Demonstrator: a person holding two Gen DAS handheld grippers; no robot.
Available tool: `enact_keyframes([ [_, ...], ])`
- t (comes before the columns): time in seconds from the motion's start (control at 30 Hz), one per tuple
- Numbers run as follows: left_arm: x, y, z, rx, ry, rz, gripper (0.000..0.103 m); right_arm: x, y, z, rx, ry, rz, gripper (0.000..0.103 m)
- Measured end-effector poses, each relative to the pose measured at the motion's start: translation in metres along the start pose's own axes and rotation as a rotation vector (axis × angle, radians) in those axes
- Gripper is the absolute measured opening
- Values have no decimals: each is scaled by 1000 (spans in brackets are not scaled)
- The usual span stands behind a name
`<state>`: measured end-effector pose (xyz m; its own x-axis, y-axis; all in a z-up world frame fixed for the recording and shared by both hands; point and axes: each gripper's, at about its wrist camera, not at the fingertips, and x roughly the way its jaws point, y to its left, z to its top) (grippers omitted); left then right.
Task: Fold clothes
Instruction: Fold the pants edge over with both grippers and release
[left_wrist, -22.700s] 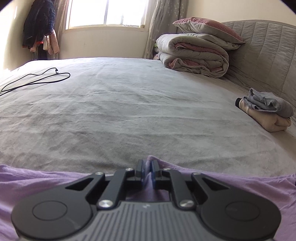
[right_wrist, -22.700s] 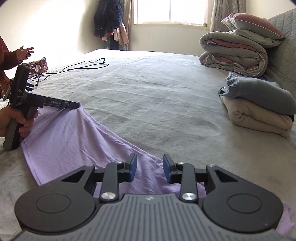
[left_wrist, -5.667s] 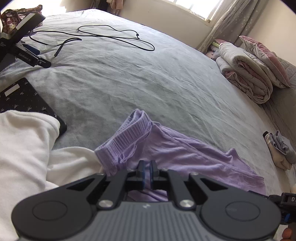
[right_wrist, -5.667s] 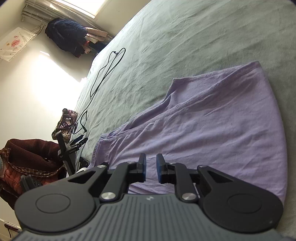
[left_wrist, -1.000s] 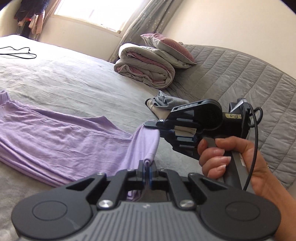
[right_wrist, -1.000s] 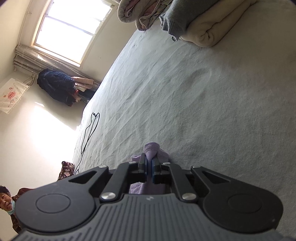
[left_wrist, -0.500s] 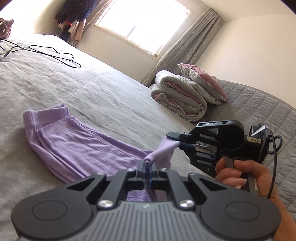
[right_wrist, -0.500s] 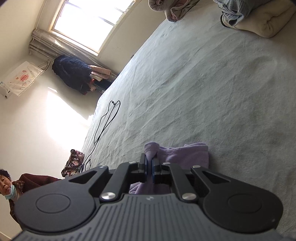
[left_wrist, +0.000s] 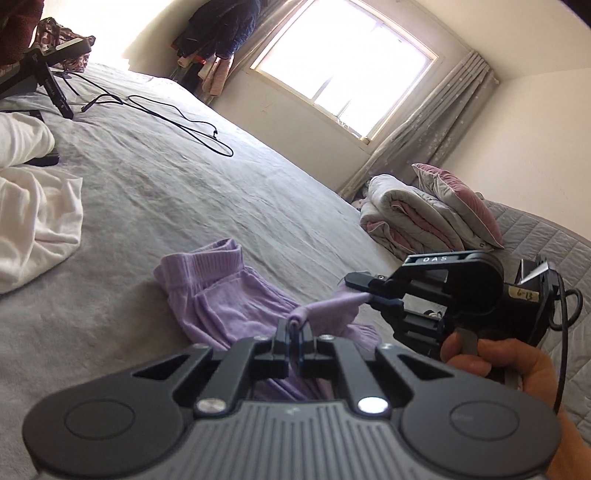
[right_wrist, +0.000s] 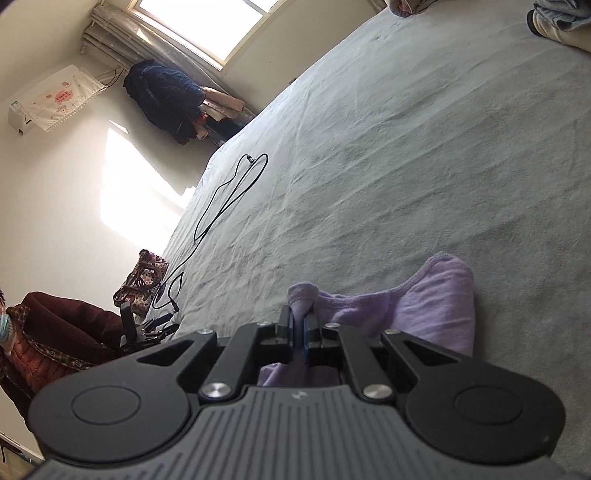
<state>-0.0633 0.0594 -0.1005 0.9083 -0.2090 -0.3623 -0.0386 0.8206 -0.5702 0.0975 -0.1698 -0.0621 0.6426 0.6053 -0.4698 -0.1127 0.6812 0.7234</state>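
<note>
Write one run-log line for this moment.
left gripper: shut on purple knit garment | right gripper: shut on same garment | ribbed end on grey bedsheet | phase: folding over

Purple garment (left_wrist: 236, 306): soft matt knit, ribbed waistband. Bed (left_wrist: 184, 192) cover: matt grey cloth, wrinkled. Left gripper (left_wrist: 294, 341): matt black plastic, shiny metal screws.

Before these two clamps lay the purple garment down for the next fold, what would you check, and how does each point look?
1. Left gripper pinching the purple garment: ok, shut on a bunched edge.
2. Right gripper pinching it too: ok, shut on another edge.
3. Ribbed waistband resting on the bed: ok.
4. Black cable away from the garment: ok.
5. White cloth clear of the garment: ok, apart.
6. Layers underneath lying smooth: cannot tell, hidden by the grippers.
</note>
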Motion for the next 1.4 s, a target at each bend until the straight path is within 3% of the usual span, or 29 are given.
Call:
enact_keyframes([
  [0.6,-12,42,12,-70,-65,153,4,49,46,-18,-64,89,-2,7],
  [0.67,-13,46,14,-70,-62,160,4,53,47,-19,-49,99,9,9],
  [0.7,-13,46,15,-67,-58,161,5,55,47,-19,-41,103,14,16],
  [0.77,-16,46,18,-49,-65,175,7,57,46,-19,-23,110,28,17],
  [0.93,-27,35,35,39,-109,182,11,37,38,-4,2,92,38,19],
  [1.0,-31,28,42,82,-129,181,11,24,31,3,1,59,30,28],
  [1.03,-31,23,46,104,-131,174,11,17,28,6,3,40,28,38],
  [1.2,-11,-3,54,233,-13,114,11,-13,14,12,-2,-10,10,40],
  [1.4,32,-23,59,450,121,113,11,-31,4,-3,-100,-38,-57,40],
])
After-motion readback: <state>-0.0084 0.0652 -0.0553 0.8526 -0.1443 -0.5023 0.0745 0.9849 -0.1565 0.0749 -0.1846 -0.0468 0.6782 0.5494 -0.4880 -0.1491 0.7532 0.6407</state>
